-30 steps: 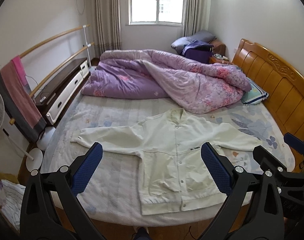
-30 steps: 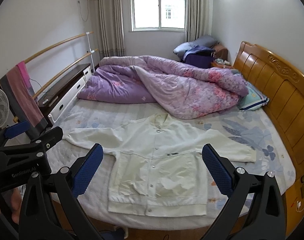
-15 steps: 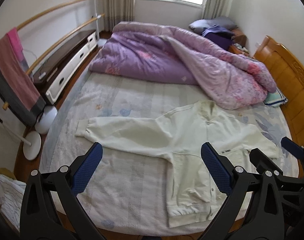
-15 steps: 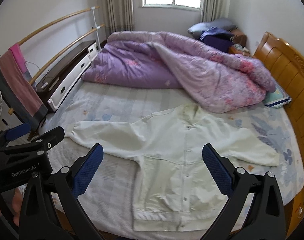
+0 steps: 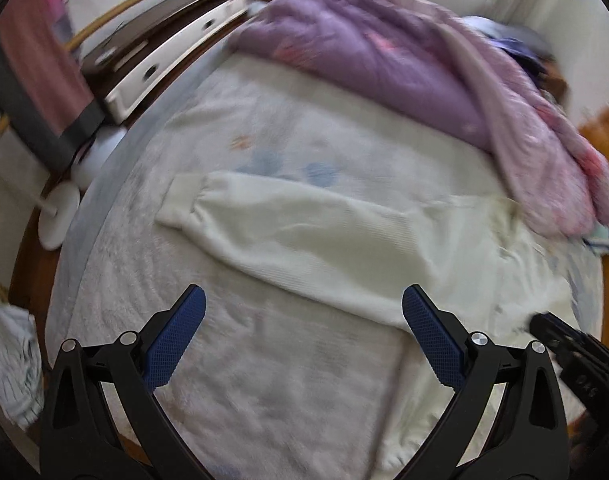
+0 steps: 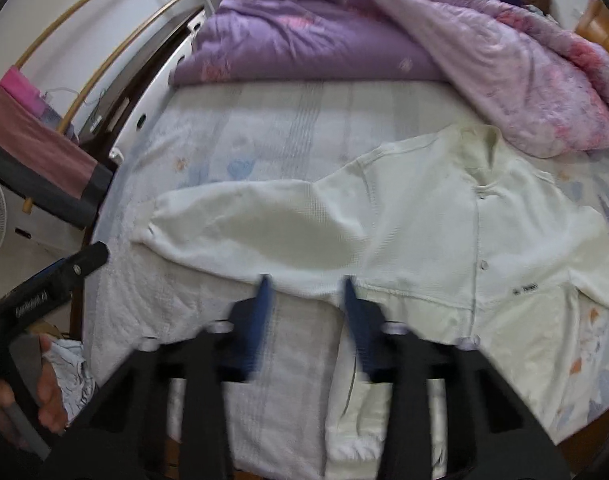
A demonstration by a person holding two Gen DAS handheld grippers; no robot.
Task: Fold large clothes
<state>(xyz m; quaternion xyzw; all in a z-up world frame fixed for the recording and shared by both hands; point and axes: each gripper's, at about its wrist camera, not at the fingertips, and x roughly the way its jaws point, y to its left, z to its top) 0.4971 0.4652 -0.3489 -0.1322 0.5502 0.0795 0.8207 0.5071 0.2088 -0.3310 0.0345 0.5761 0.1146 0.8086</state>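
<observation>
The cream button-front jacket (image 6: pixel 444 240) lies flat on the bed (image 6: pixel 288 128), its sleeve (image 5: pixel 304 236) stretched out just ahead of both pairs of jaws. The left gripper (image 5: pixel 304 320) has its jaws wide apart, holding nothing. The right gripper (image 6: pixel 306 300) — jaws narrowed but still parted (blurred) — sits at the sleeve's underarm edge. Beyond the jaws, a purple quilt (image 6: pixel 344 32) is heaped.

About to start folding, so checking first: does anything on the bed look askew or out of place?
Nothing on the white jacket stands out: it lies flat, buttoned, sleeve stretched out. Only the purple duvet is bunched in a heap behind it.
</observation>
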